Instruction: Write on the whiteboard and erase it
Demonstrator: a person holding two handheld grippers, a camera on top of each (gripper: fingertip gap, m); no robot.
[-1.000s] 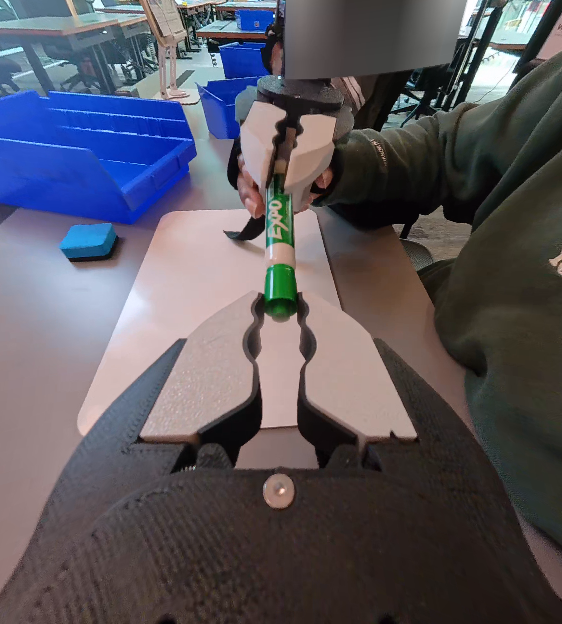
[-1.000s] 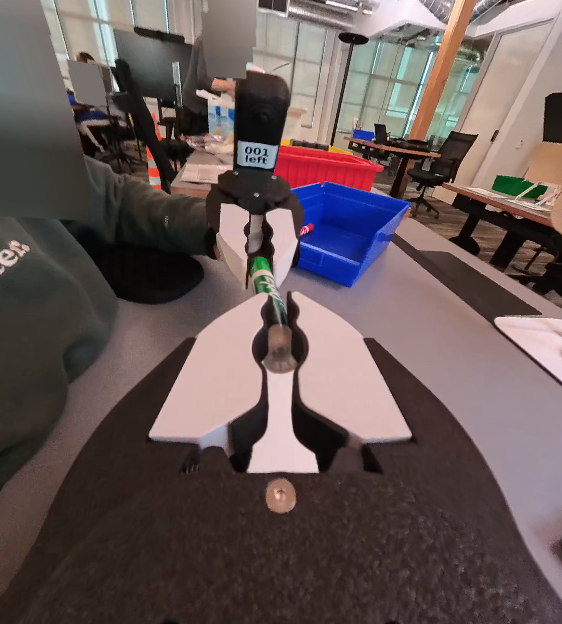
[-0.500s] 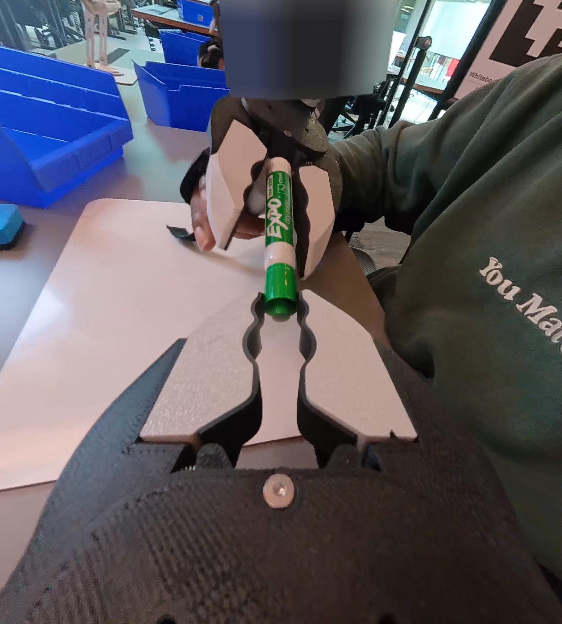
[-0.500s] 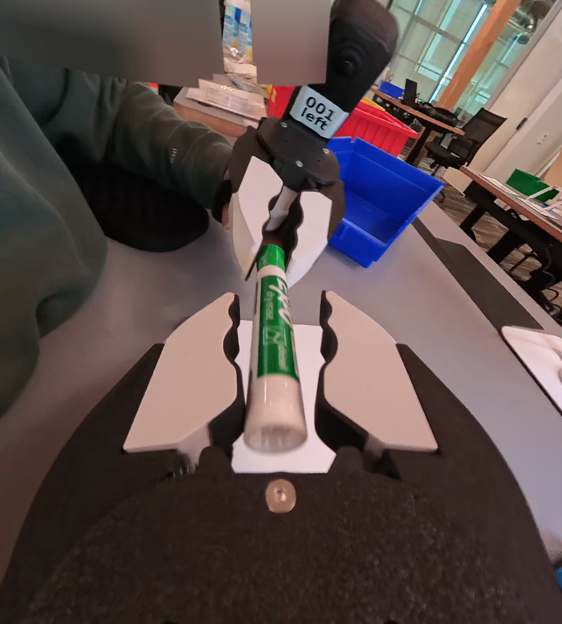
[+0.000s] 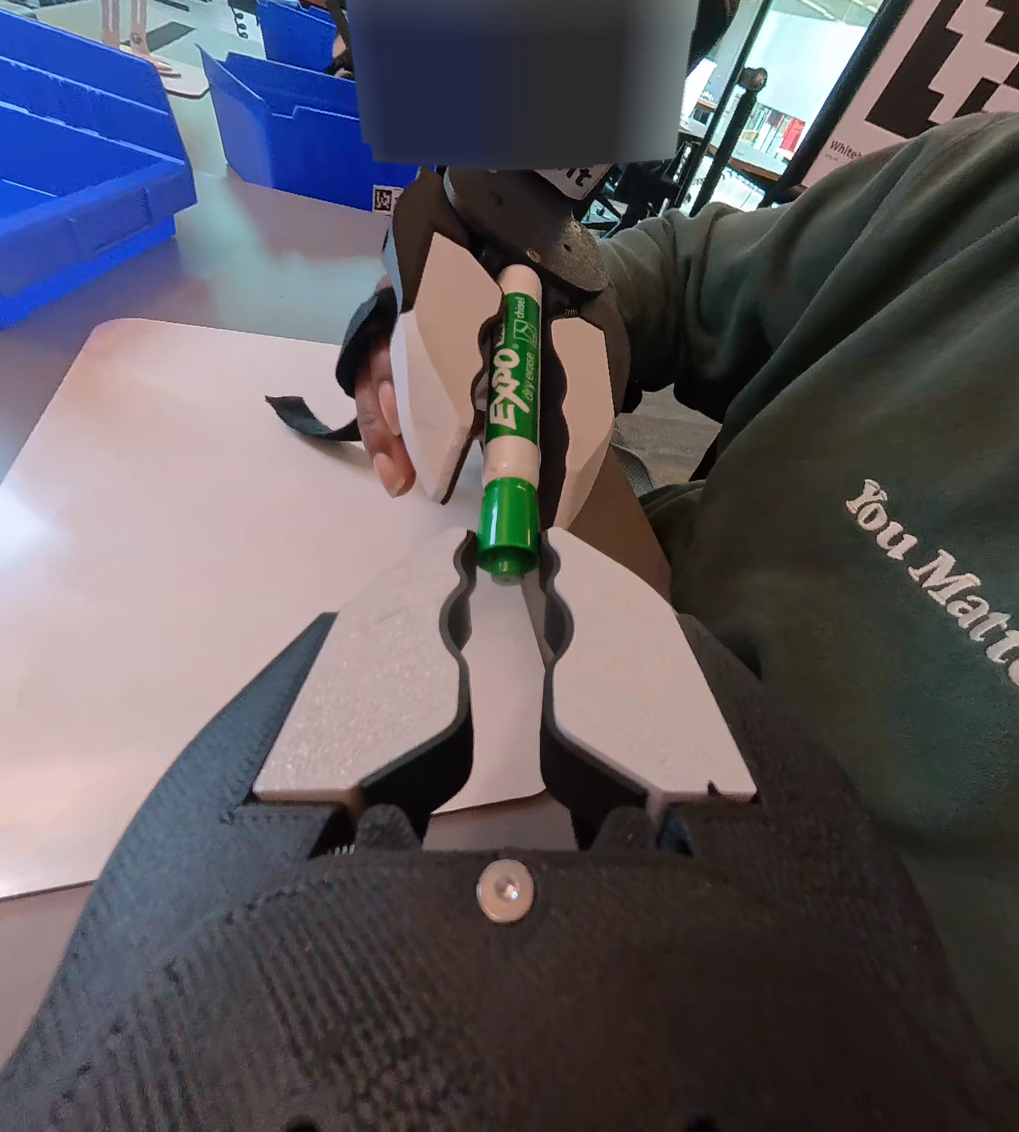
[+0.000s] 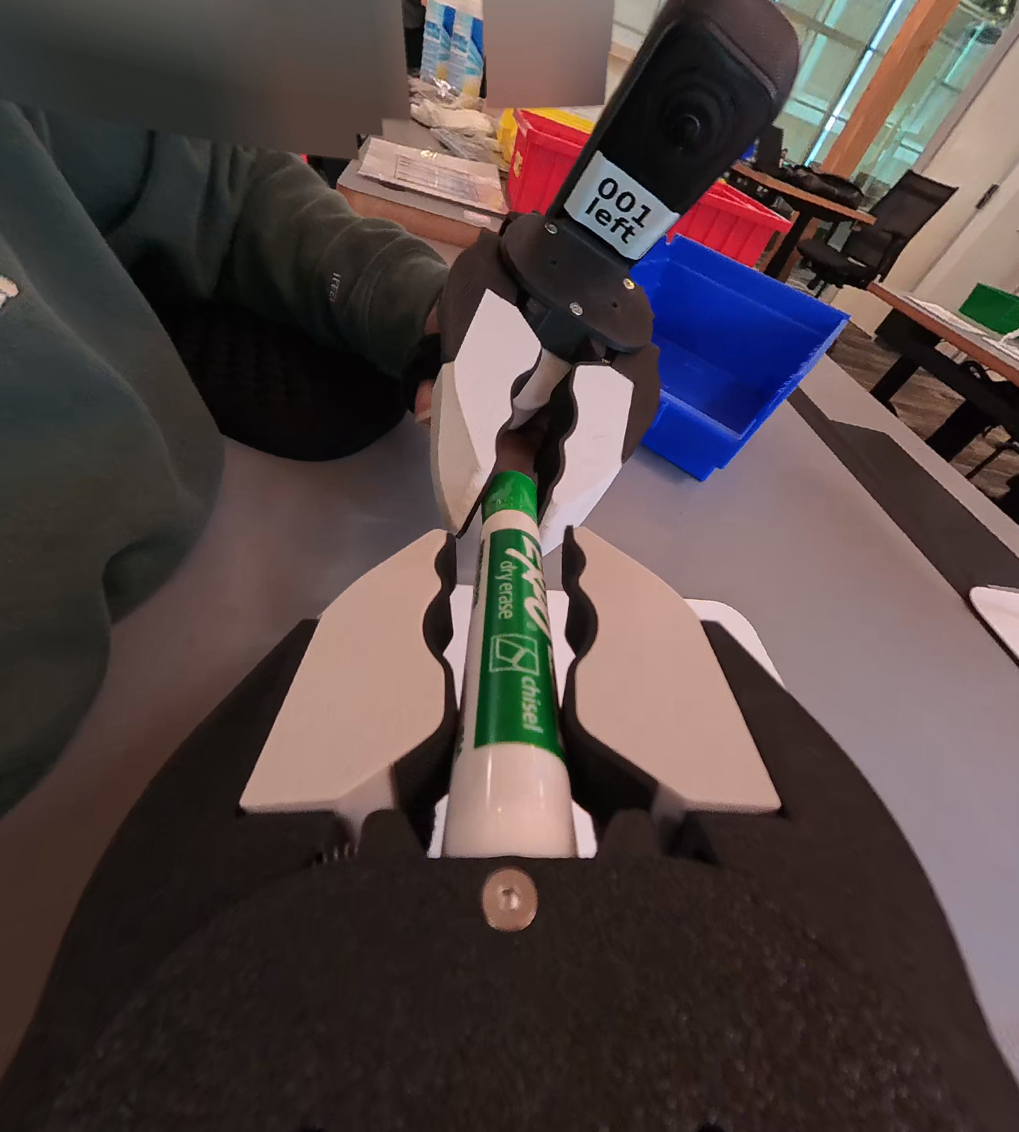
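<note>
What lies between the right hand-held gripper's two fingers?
The green marker's barrel runs lengthwise between them, seen in the right wrist view; its cap end sits in the left hand-held gripper.

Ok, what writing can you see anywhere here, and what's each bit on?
I can't quote writing, but here is where it stands:
Marker: white print on its green label, legible.
Sweatshirt: white lettering across the chest, legible, partly cut off.
Sticker on the black camera: dark print on pale blue, legible.
Poster: small print, cut off.
Papers: too small to read.
</note>
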